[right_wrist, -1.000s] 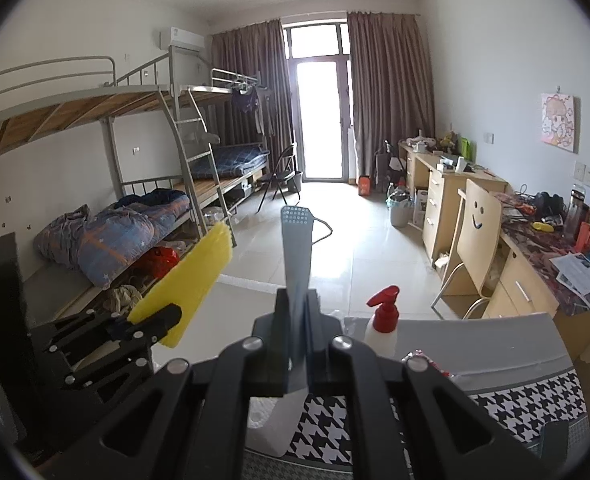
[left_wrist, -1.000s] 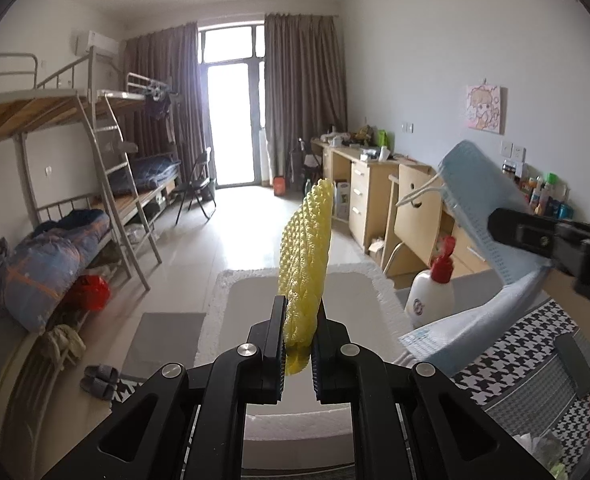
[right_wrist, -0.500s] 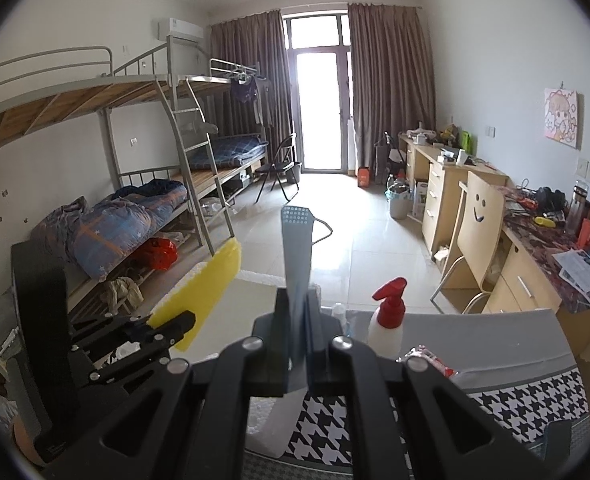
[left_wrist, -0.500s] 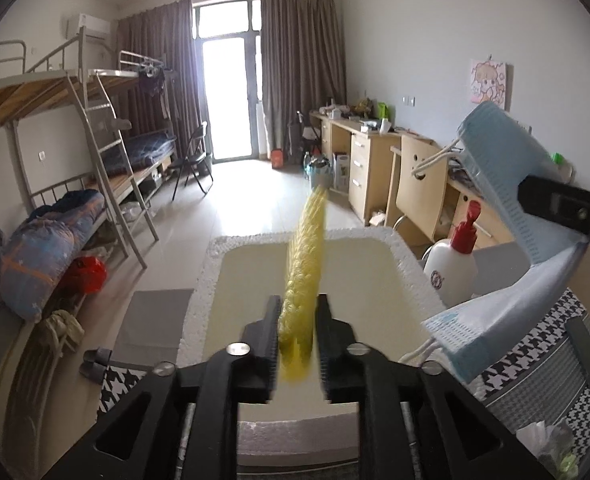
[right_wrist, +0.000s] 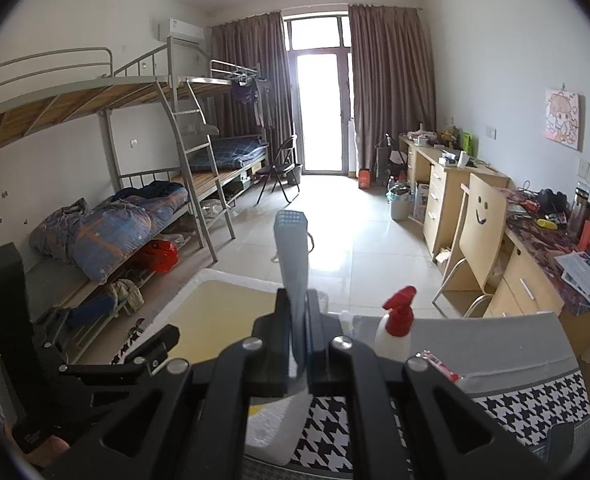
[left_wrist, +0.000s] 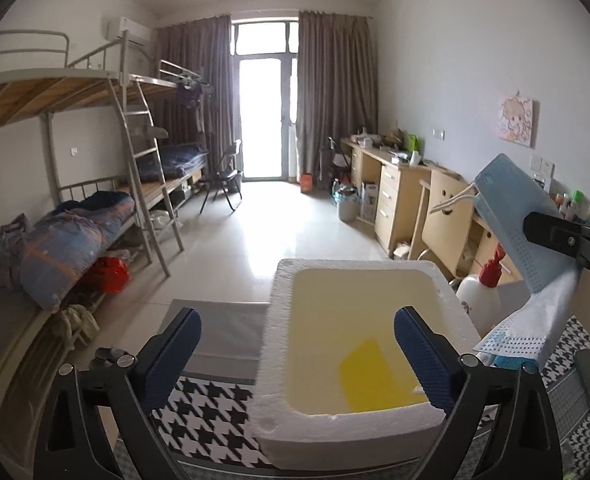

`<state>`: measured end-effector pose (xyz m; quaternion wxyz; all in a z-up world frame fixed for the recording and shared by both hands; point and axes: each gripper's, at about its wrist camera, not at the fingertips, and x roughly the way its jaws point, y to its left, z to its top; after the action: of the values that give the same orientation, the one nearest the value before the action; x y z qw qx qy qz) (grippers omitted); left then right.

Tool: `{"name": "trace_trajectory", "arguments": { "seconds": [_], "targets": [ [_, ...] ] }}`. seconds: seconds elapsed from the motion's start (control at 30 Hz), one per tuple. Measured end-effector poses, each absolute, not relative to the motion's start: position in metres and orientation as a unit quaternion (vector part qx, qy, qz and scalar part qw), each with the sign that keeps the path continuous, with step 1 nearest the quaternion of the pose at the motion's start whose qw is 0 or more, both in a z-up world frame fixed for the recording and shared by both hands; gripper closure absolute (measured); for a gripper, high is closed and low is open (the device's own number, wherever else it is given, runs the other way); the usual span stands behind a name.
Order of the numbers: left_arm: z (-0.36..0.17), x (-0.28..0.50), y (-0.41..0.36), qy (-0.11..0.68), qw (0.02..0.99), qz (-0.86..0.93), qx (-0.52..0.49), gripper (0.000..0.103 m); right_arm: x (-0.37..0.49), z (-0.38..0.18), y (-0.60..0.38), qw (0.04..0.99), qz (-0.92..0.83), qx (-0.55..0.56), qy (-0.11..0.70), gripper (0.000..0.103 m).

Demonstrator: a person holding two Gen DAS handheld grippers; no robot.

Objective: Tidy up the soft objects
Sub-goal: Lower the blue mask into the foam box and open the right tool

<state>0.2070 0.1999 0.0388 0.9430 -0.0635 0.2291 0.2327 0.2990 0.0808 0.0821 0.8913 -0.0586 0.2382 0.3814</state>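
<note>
1. The white foam box (left_wrist: 359,420) is sitting on the houndstooth-covered table (left_wrist: 211,396), its rim running just below and between the fingers of the left tongs (left_wrist: 297,356). Its pale interior is lying open and mostly bare.
2. The left tongs are opening, now standing wide with nothing between the pads. A second ago they were pinching the yellow sponge cloth upright; it is now lying flat on the box floor (left_wrist: 379,376), toward the near right corner. Judgement: one soft item is counting as placed.
3. The right tongs (right_wrist: 297,320) are staying clamped on the blue face mask (right_wrist: 291,256), holding it edge-up above the box's right side; in the left view the mask (left_wrist: 511,208) is hanging well above the rim. Judgement: this is likely going in next.
4. Room for moving: the box's far and left floor areas are looking free. The spray bottle (left_wrist: 479,296) is standing just beside the box's right wall, a hazard for a low approach from that side.
5. The mask's ear loop (left_wrist: 451,200) is dangling loose and could be catching on the rim.
</note>
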Motion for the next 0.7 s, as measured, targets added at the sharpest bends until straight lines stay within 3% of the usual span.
{"name": "trace_trajectory", "arguments": {
  "seconds": [0.7],
  "targets": [
    [0.044,0.170,0.208,0.198,0.945,0.253,-0.062,0.002,0.306,0.067,0.119,0.871,0.404,-0.076,0.269,0.095]
  ]
}}
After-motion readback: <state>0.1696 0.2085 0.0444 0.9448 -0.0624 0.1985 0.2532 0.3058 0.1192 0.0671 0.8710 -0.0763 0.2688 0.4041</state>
